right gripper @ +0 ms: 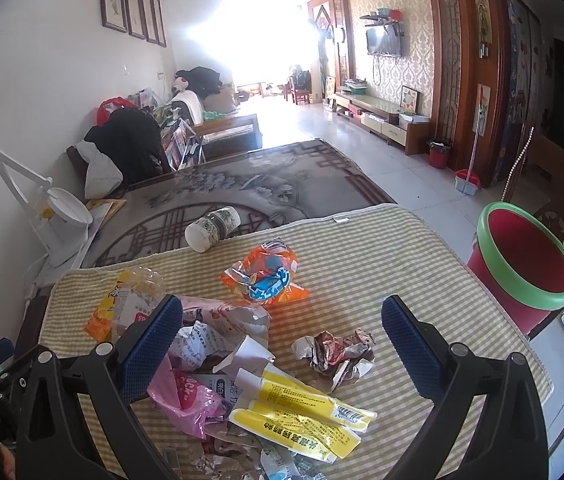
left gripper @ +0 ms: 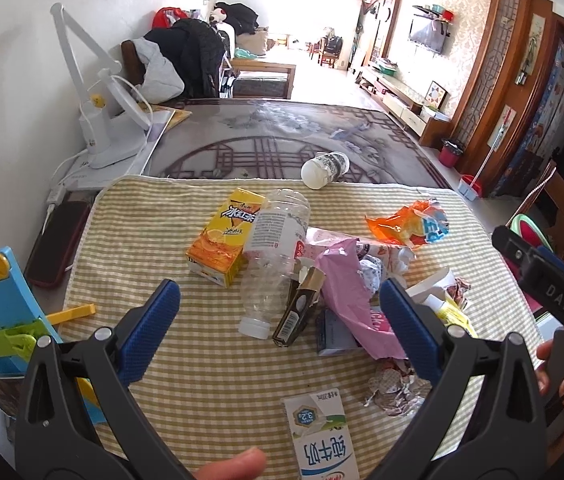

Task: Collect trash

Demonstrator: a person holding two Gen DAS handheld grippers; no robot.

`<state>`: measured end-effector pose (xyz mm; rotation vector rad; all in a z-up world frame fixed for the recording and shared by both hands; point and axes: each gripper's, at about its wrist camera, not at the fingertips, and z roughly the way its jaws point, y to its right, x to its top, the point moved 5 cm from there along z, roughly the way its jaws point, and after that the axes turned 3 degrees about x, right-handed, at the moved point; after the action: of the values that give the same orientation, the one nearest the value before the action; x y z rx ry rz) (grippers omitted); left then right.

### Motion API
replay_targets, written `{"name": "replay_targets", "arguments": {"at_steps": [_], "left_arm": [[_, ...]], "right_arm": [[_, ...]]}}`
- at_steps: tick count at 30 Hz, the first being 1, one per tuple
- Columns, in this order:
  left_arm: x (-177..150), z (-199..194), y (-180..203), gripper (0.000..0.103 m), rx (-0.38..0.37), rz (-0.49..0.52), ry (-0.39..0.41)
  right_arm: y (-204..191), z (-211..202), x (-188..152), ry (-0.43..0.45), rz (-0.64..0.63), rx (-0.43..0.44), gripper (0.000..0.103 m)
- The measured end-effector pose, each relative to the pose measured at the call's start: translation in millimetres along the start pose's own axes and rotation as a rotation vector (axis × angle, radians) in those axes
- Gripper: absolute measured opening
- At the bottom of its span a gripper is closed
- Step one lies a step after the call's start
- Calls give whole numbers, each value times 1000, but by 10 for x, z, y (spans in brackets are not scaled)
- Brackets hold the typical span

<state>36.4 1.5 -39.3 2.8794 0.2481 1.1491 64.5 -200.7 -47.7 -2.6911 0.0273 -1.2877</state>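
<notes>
Left wrist: left gripper (left gripper: 280,320) gaped wide, empty, above clear bottle (left gripper: 272,256) mid-cloth.
Right wrist: right gripper (right gripper: 282,344) spread wide, empty, over crumpled paper (right gripper: 338,350); red bin (right gripper: 522,268) stood beyond checked cloth's (right gripper: 382,240) right edge.

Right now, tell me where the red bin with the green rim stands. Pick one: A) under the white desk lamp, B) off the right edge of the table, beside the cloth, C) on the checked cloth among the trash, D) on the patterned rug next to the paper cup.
B: the right wrist view shows the red bin past the right edge of the checked cloth, apart from the trash.
</notes>
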Motion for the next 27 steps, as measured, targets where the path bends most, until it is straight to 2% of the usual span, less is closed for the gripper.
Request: {"name": "replay_targets", "arguments": {"at_steps": [6, 9, 11, 14, 17, 20, 23, 27], "left_arm": [[-31, 13, 7, 98, -29, -1, -22], [-38, 20, -37, 98, -24, -13, -22], [-35, 39, -97, 98, -31, -22, -28], [-26, 95, -253, 98, -11, -54, -42], [5, 76, -439, 98, 36, -102, -2], [39, 36, -548, 98, 70, -121, 32], [63, 6, -576, 98, 87, -105, 46], [46, -40, -609, 98, 54, -128, 32]], "right_arm": [[-28, -65, -43, 1, -37, -3, 96], [-113, -129, -107, -45, -88, 38, 96], [-207, -170, -222, -105, -104, 102, 96], [-458, -161, -572, -267, -141, 219, 96], [-778, -148, -1046, -439, -202, 354, 96], [-1119, -89, -1348, -525, -303, 427, 96], [-1345, 91, -1540, -570, -363, 426, 96], [-1483, 356, -1786, -631, -418, 375, 96]]}}
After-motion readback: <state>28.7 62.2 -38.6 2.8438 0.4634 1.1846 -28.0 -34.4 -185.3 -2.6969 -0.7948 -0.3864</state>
